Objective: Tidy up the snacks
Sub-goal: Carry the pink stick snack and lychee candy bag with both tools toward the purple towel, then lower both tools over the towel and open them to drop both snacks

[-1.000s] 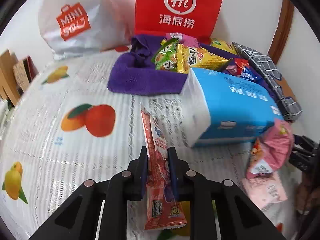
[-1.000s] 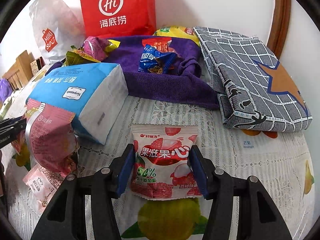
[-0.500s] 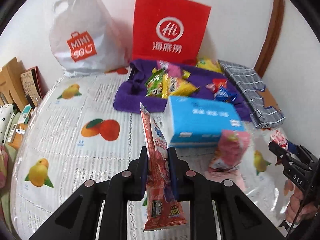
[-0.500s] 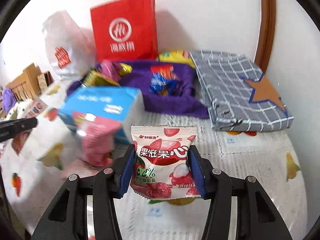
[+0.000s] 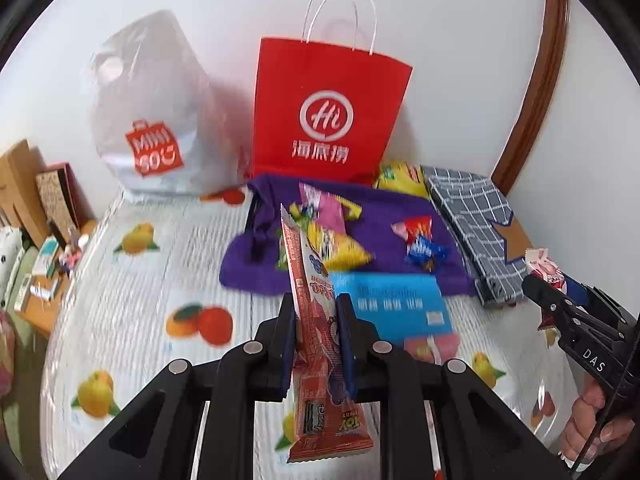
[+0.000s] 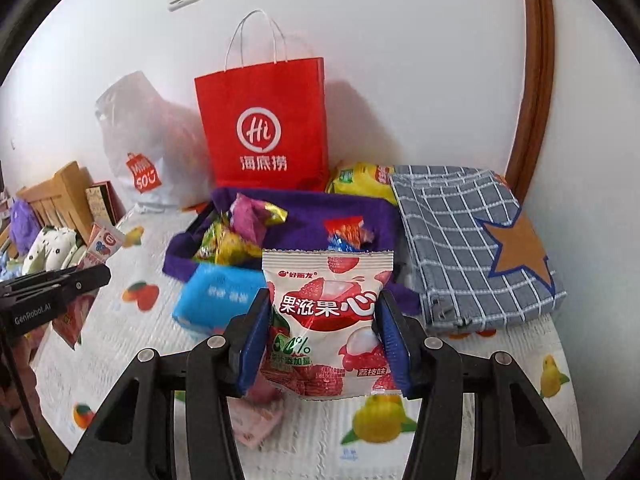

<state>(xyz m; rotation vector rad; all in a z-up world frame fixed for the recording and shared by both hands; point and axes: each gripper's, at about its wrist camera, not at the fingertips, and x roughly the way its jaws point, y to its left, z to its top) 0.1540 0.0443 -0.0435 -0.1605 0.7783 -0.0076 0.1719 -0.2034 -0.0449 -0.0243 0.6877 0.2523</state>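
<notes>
Table [image 5: 120, 280] covered by a fruit-print cloth. At its far edge, against the wall: white plastic bag [image 5: 148, 112], left, and red paper bag [image 5: 328, 116], centre. Checked cloth [image 6: 472, 248] lies at the far right corner. Purple cloth [image 5: 384, 240] in front of the red bag carries loose snacks [image 5: 336, 236]; blue tissue pack [image 5: 396, 304] sits at its near edge. Left gripper [image 5: 316, 332] is clamped tight on an upright red stick pack [image 5: 316, 320], clear of the table. Right gripper [image 6: 324, 336] pinches a lychee pouch [image 6: 328, 320] by its sides, also lifted.
</notes>
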